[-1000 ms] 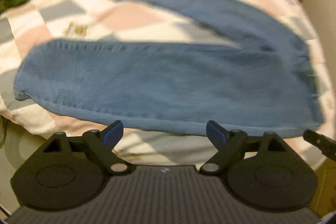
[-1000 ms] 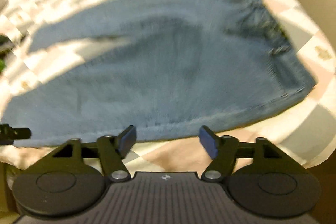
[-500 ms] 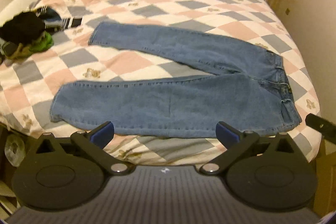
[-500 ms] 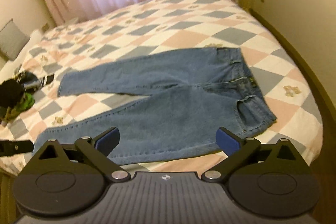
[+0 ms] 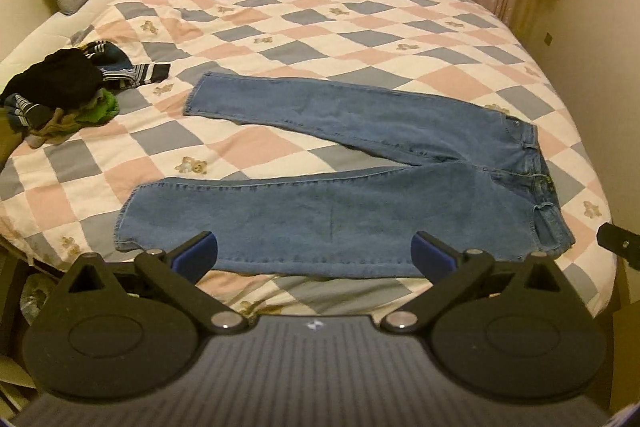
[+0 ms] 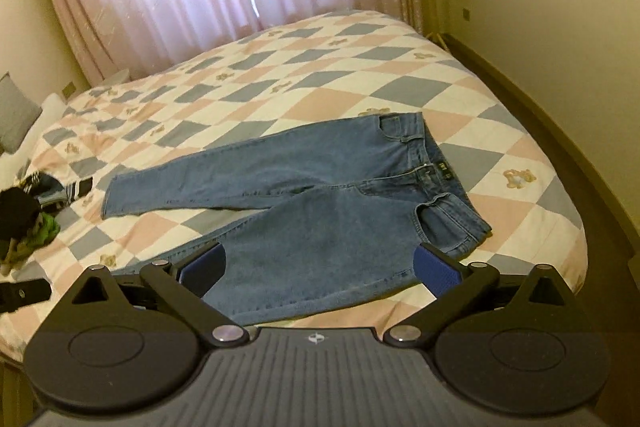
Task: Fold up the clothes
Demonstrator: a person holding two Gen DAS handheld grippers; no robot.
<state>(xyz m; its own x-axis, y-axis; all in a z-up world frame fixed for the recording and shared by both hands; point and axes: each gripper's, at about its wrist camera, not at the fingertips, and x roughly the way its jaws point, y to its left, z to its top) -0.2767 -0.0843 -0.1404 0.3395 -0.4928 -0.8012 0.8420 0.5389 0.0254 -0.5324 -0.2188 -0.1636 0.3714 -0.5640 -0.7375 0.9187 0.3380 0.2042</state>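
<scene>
I see the jeans flat on the bed, long axis crosswise, waistband right. My left gripper and right gripper both stand fully spread, empty, above the near leg; the right one is nearer the waistband.

Matt blue denim jeans on soft quilted cotton bedspread.

No readable text anywhere; small dark patch on jeans waistband too blurred to read.
</scene>
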